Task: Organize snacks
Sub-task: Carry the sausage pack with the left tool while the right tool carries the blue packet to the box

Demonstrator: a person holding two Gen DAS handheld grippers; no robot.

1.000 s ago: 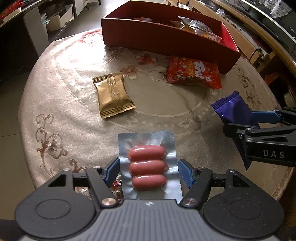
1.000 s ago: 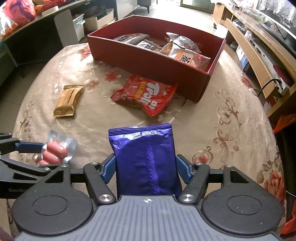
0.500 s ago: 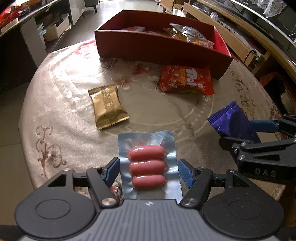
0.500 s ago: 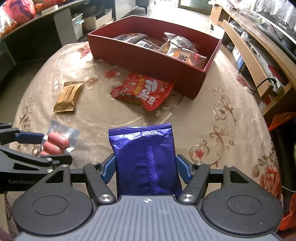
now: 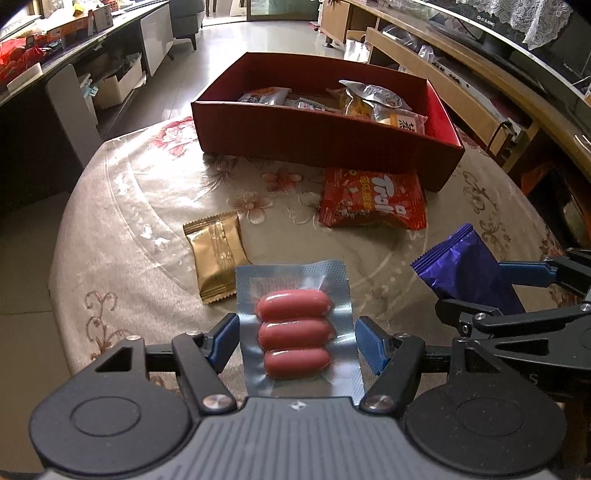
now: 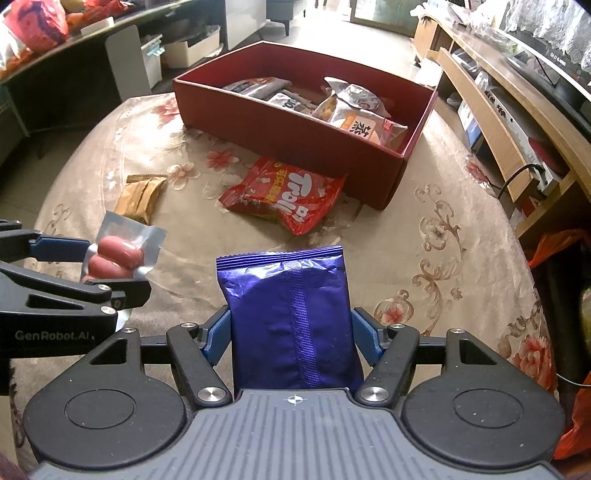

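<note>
Left wrist view: the left gripper (image 5: pixel 295 341) fingers clamp a clear vacuum pack of three pink sausages (image 5: pixel 293 328) above the tabletop (image 5: pixel 129 229). Right wrist view: the right gripper (image 6: pixel 290 334) fingers clamp a purple foil snack packet (image 6: pixel 291 317); only here do the red cardboard box (image 6: pixel 295 136)'s inner packets show fully.

A round table (image 5: pixel 110 229) in a beige floral cloth is filling the foreground. Daylight is glaring off pale floor tiles (image 5: pixel 258 33) at twelve o'clock. A long wooden cabinet (image 6: pixel 491 110) is running along at two o'clock, while a dark counter (image 6: pixel 74 48) is curving past at ten o'clock.
</note>
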